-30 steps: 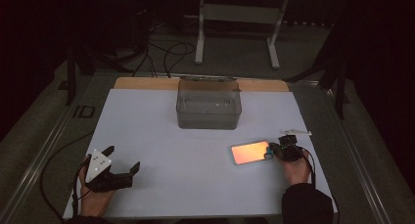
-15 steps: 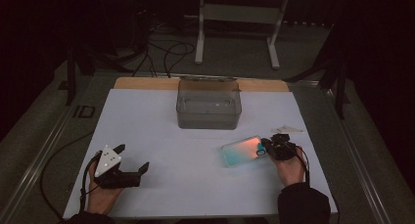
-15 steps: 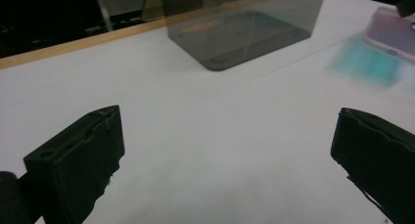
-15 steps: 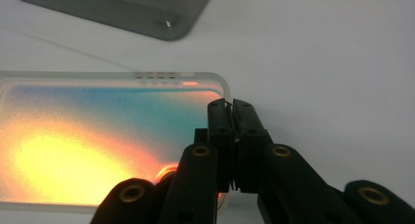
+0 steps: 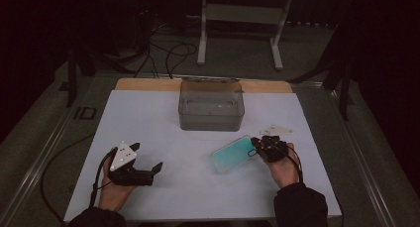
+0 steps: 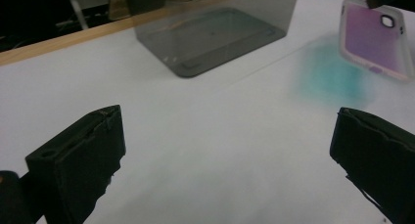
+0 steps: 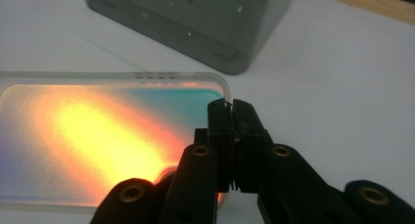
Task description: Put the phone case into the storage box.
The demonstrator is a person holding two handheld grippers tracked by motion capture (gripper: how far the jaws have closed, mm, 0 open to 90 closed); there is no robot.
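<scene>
A clear iridescent phone case (image 5: 232, 154) hangs tilted just over the white table top (image 5: 148, 118), right of centre, throwing a teal glow beneath it. My right gripper (image 5: 257, 146) is shut on its right end by the camera hole; in the right gripper view the jaws (image 7: 232, 106) pinch the case's (image 7: 98, 136) edge. The left gripper view has the case (image 6: 374, 38) at the upper right. My left gripper (image 5: 146, 156) is held at the front left, open, with nothing between its jaws (image 6: 225, 121).
A clear lidless plastic box (image 5: 211, 107) stands at the middle back of the table, also visible as the box (image 6: 215, 28) and the box (image 7: 195, 18) in the gripper views. A small pale flat piece (image 5: 276, 130) lies right of the case. Cables trail off the table's left edge.
The right gripper has lifted the phone case and carried it left, its sheen turning from orange to teal. The left gripper has moved right and up a little, still open.
</scene>
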